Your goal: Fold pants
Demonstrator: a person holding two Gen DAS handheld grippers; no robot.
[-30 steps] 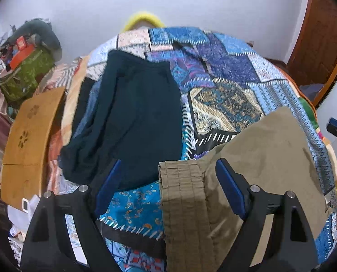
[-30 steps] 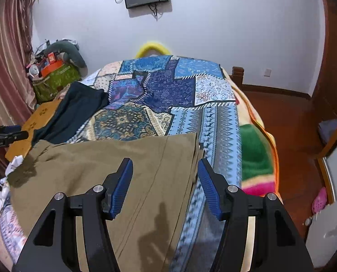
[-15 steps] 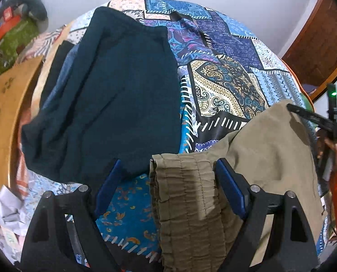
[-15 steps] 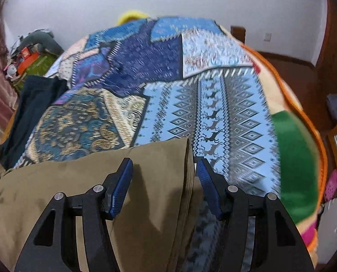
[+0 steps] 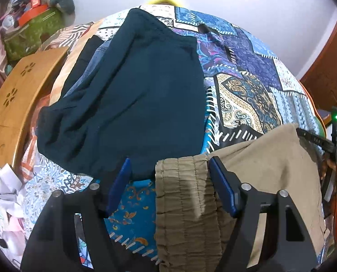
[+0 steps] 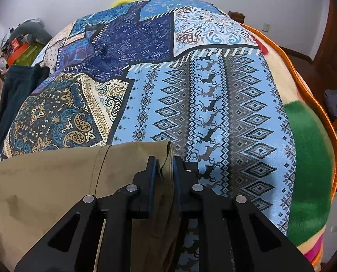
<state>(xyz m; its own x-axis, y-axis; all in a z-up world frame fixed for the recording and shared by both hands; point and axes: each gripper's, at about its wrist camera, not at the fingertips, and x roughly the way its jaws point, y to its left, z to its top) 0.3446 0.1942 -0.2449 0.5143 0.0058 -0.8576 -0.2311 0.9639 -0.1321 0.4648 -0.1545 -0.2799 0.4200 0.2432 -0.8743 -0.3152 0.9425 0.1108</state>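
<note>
left black two-finger gripper with blue pads (image 5: 169, 181): jaws spread wide, low over the near edge, fingers pointing far, its right pad touching fabric | right black two-finger gripper with blue pads (image 6: 165, 170): jaws pinched nearly together on a cloth fold | right-hand device (image 5: 320, 141) seen at far right of left view

We see khaki-olive pants (image 5: 266, 170) on a patchwork bedspread (image 6: 213, 104) of blue geometric bands, navy prints and gold-and-cream paisley, with a green, orange-edged blanket (image 6: 309, 158), a dark teal garment (image 5: 134, 104), blue pads on our black left gripper (image 5: 170, 185) and a tan wooden board (image 5: 12, 104).
</note>
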